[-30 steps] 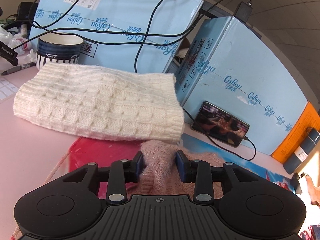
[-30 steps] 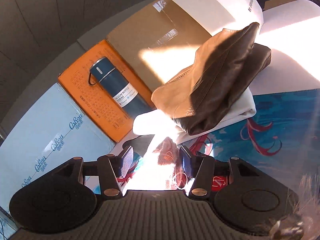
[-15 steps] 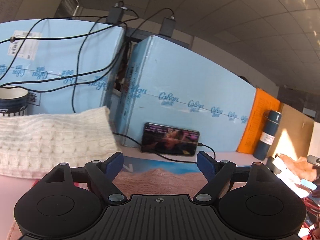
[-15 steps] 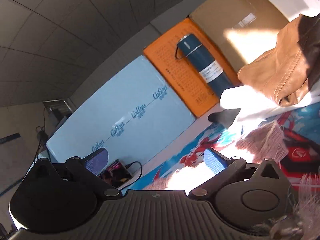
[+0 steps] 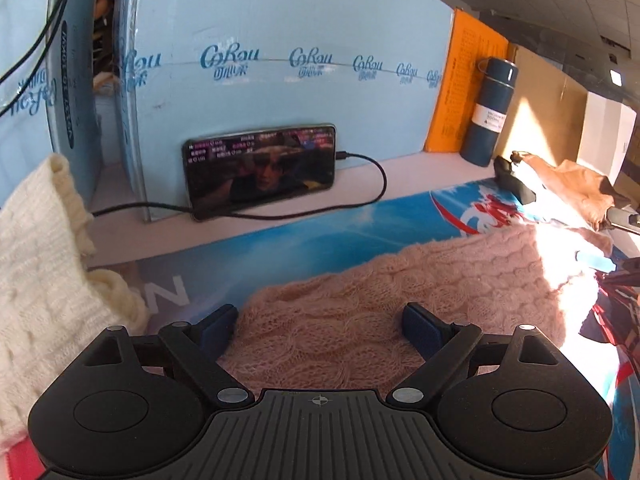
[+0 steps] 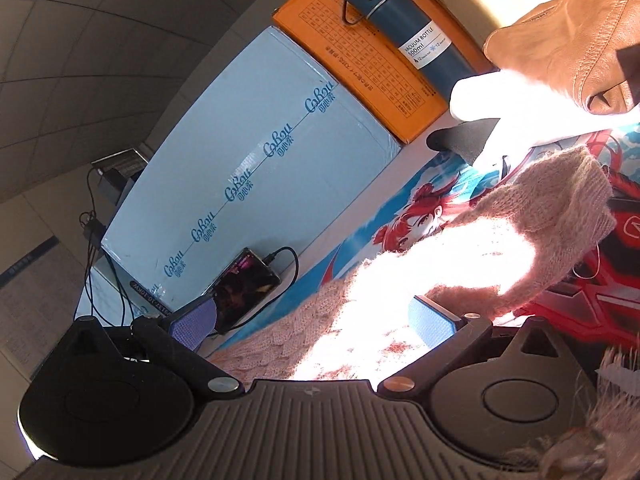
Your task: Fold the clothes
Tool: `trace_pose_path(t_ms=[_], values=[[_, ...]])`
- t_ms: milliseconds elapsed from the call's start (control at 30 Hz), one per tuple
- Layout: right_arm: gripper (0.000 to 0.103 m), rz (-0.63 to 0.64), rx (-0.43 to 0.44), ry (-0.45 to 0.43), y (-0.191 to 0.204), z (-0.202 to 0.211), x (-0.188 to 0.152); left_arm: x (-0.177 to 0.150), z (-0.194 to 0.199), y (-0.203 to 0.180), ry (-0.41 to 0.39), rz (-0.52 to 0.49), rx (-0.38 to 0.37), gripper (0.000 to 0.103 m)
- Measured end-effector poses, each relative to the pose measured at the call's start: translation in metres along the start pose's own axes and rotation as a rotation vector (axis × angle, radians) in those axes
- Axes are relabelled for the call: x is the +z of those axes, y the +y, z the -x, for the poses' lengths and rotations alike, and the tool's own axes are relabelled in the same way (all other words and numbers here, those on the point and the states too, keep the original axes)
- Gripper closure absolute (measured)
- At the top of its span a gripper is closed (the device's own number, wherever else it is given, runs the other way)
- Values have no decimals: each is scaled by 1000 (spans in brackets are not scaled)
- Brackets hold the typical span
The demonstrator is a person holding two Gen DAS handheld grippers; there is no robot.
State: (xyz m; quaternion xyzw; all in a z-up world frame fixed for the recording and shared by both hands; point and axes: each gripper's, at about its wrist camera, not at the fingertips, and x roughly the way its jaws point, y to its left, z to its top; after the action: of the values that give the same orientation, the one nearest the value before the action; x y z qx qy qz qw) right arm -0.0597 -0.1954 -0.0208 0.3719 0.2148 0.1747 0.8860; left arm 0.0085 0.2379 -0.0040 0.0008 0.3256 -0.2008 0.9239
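A pink knit sweater lies across the printed blue and red mat. My left gripper is open, its blue pads spread wide over the sweater's near edge. A folded cream knit sweater lies at the left. In the right wrist view the pink sweater is partly washed out by sunlight, one end reaching up right. My right gripper is open above it, holding nothing.
A phone with a cable leans on light blue boxes at the back. A dark blue vacuum bottle stands by an orange box. A tan leather garment lies on white folded cloth at the right.
Both grippers were shut on the pink sweater a second ago; both have opened and let it go. It now lies spread on the mat, and both cameras have swung toward the back boxes.
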Motion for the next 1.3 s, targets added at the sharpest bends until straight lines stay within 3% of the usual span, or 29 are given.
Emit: trace_pose_path(t_ms=[133,233,267,300,367,600,667,767,900,1067,1233,1267,1300], values=[[0,7,-9,6,1,-1,0,-9,4,-6,-17,-30,3,15],[0,8,-12,10,1,-2,0,-15,9,-19,-35,-113,-1,41],[0,7,-12,11,1,-2,0,-17,14,-23,-51,-141,4,56],[0,5,-12,11,0,-3,0,-19,19,-29,-71,-177,19,63],[0,3,-13,12,0,-3,0,-25,32,-45,-120,-271,61,69],[0,1,-9,11,-1,-3,0,-57,85,-106,-355,-521,176,69],[0,-5,-2,9,-2,-3,1,-73,101,-120,-423,-601,167,68],[0,-18,12,6,-4,-3,1,-99,116,-144,-466,-755,181,68],[0,-40,49,13,-7,-3,2,-127,120,-161,-429,-870,166,67],[1,-87,98,43,-7,-4,5,-143,122,-169,-431,-948,223,64],[3,-95,103,99,10,-11,-3,-124,108,-146,-423,-911,357,62],[5,-85,92,114,13,-15,-5,-121,101,-140,-408,-915,403,59],[6,-67,77,129,18,-18,-7,-118,95,-134,-394,-918,450,50]])
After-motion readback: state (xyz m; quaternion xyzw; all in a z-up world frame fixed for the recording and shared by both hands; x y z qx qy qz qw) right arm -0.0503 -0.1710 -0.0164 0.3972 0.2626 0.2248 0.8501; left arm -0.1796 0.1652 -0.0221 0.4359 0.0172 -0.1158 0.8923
